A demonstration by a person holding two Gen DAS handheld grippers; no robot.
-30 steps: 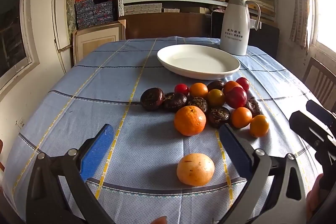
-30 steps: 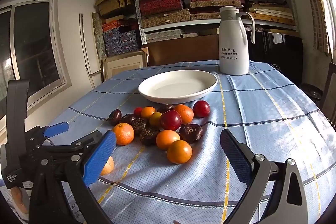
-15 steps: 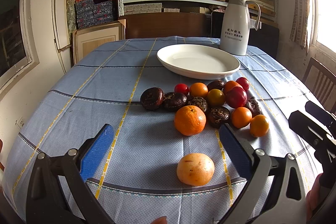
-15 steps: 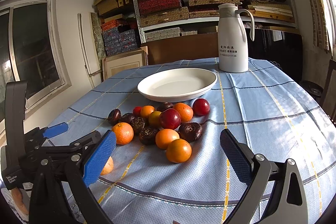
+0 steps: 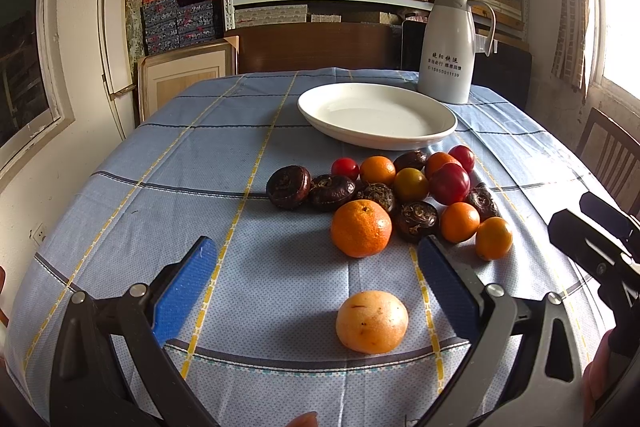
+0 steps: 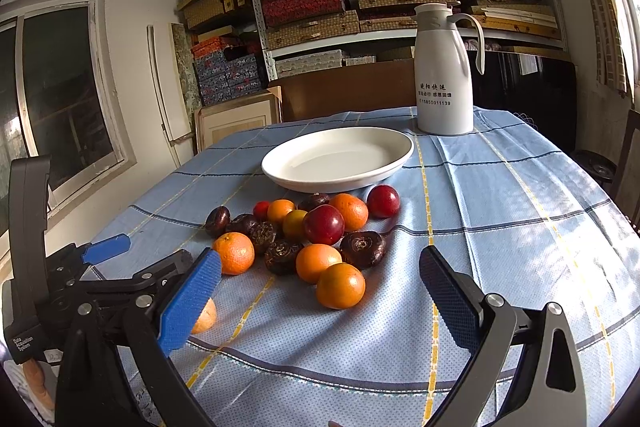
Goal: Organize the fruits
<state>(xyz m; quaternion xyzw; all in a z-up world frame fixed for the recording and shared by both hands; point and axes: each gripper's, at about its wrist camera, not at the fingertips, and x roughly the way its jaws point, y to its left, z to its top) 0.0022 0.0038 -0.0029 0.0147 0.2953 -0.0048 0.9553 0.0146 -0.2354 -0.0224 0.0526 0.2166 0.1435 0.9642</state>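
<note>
A pile of fruit lies on the blue checked tablecloth: oranges, red plums and dark brown water chestnuts. A large orange sits at the pile's front. A pale orange fruit lies alone, nearer, between the fingers of my open left gripper. An empty white plate stands behind the pile. My right gripper is open and empty, with a small orange just ahead. The plate and pile also show in the right wrist view.
A white thermos jug stands behind the plate at the table's far right. A wooden chair is at the right edge. Shelves of boxes fill the back wall. My left gripper's body shows in the right wrist view.
The right gripper has drifted slightly lower and nearer to the fruit. The left gripper has barely moved.
</note>
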